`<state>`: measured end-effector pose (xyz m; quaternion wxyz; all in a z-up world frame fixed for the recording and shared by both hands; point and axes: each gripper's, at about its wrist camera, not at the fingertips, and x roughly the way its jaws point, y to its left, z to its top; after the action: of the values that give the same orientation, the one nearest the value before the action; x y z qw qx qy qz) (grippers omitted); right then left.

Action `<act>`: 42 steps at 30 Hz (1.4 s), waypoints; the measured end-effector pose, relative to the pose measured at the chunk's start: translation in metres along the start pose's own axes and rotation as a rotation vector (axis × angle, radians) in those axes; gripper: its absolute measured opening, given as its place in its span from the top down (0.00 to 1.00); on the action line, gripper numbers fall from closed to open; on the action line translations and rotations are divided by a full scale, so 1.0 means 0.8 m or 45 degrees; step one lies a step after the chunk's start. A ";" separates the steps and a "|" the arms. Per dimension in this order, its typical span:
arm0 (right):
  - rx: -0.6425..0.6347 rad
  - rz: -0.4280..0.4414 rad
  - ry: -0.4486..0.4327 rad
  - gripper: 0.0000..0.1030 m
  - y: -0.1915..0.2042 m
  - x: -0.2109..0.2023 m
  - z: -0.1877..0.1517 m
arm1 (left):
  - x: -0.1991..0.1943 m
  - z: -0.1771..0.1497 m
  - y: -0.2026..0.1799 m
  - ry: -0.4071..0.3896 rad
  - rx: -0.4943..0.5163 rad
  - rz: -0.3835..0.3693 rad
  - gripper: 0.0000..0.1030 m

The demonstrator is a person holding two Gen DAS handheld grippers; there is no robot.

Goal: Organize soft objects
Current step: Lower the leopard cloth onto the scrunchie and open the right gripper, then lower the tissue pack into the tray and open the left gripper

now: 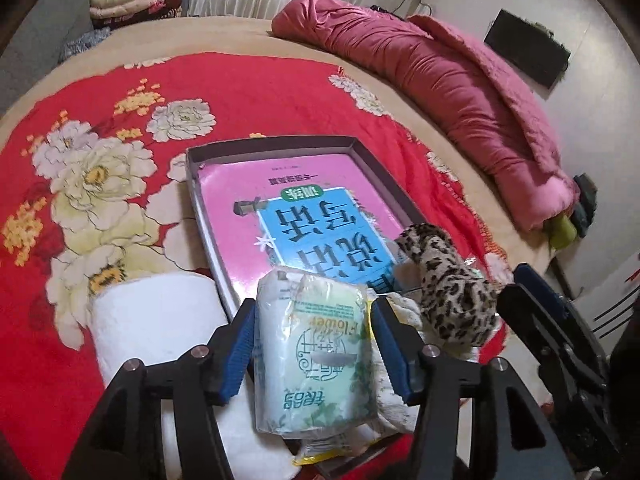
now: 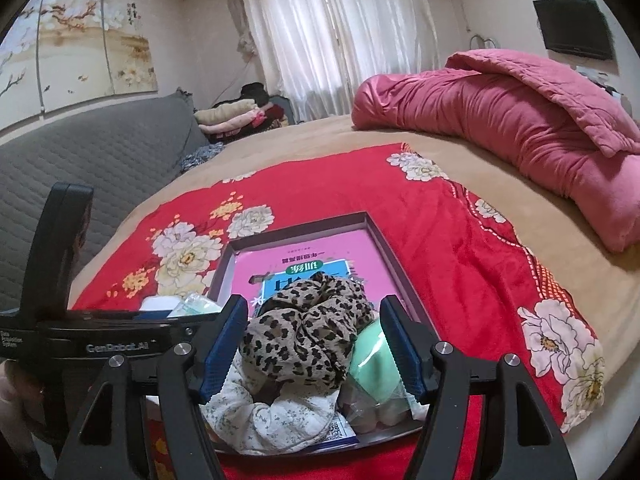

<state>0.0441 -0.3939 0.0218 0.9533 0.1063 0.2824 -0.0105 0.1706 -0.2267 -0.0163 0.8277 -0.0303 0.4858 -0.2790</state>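
Note:
A white-and-green tissue pack (image 1: 316, 352) stands between the blue pads of my left gripper (image 1: 314, 308). The pads flank it closely without squeezing it, so the gripper is open. A leopard-print cloth (image 2: 304, 336) lies bunched at the near end of a shallow grey box (image 2: 304, 222). My right gripper (image 2: 313, 304) is open around it, with gaps at both pads. Under the leopard cloth lie a white floral cloth (image 2: 260, 416) and a mint-green packet (image 2: 372, 356). A pink book (image 1: 280, 184) covers the box floor. The right gripper (image 1: 520, 284) also shows beside the leopard cloth (image 1: 448, 292).
A white towel roll (image 1: 160, 320) lies left of the box on the red floral blanket (image 1: 240, 92). A rolled pink quilt (image 1: 440, 80) lies along the bed's far right. Folded clothes (image 1: 128, 0) are stacked at the back left, beside a grey quilted sofa (image 2: 100, 152).

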 end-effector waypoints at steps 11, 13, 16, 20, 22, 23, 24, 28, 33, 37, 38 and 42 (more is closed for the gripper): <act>0.045 -0.015 -0.021 0.32 -0.011 -0.007 0.002 | -0.002 -0.005 -0.019 -0.029 -0.002 -0.053 0.45; 0.039 -0.022 -0.027 0.32 -0.010 -0.009 0.002 | -0.007 -0.003 -0.015 -0.055 -0.007 -0.011 0.45; 0.032 -0.026 -0.036 0.31 -0.007 -0.011 0.004 | -0.017 0.001 -0.007 -0.084 -0.026 -0.004 0.45; 0.016 -0.047 -0.043 0.27 -0.001 -0.019 0.005 | -0.033 0.003 -0.001 -0.113 -0.034 0.013 0.45; 0.013 -0.065 -0.038 0.27 0.002 -0.026 0.004 | -0.041 0.001 0.000 -0.122 -0.036 0.022 0.45; 0.010 -0.074 -0.031 0.27 0.003 -0.028 0.004 | -0.048 -0.001 0.000 -0.134 -0.037 0.032 0.45; 0.005 -0.090 -0.026 0.27 0.005 -0.032 0.003 | -0.052 -0.003 0.000 -0.138 -0.035 0.041 0.45; -0.001 -0.122 -0.012 0.26 0.012 -0.048 -0.005 | -0.073 -0.016 -0.001 -0.148 -0.020 0.070 0.45; 0.013 -0.134 0.020 0.26 0.025 -0.065 -0.018 | -0.100 -0.034 -0.005 -0.168 -0.005 0.119 0.45; -0.016 -0.150 0.057 0.26 0.041 -0.074 -0.027 | -0.120 -0.052 -0.007 -0.169 -0.003 0.177 0.45; -0.022 -0.153 0.064 0.26 0.046 -0.077 -0.030 | -0.124 -0.056 -0.006 -0.169 -0.004 0.189 0.45; -0.060 -0.151 0.076 0.26 0.066 -0.089 -0.042 | -0.137 -0.075 -0.002 -0.172 -0.013 0.218 0.45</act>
<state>-0.0296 -0.3382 0.0436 0.9444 0.0672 0.3167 -0.0570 0.0798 -0.1608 0.0390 0.8792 -0.0118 0.4312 -0.2021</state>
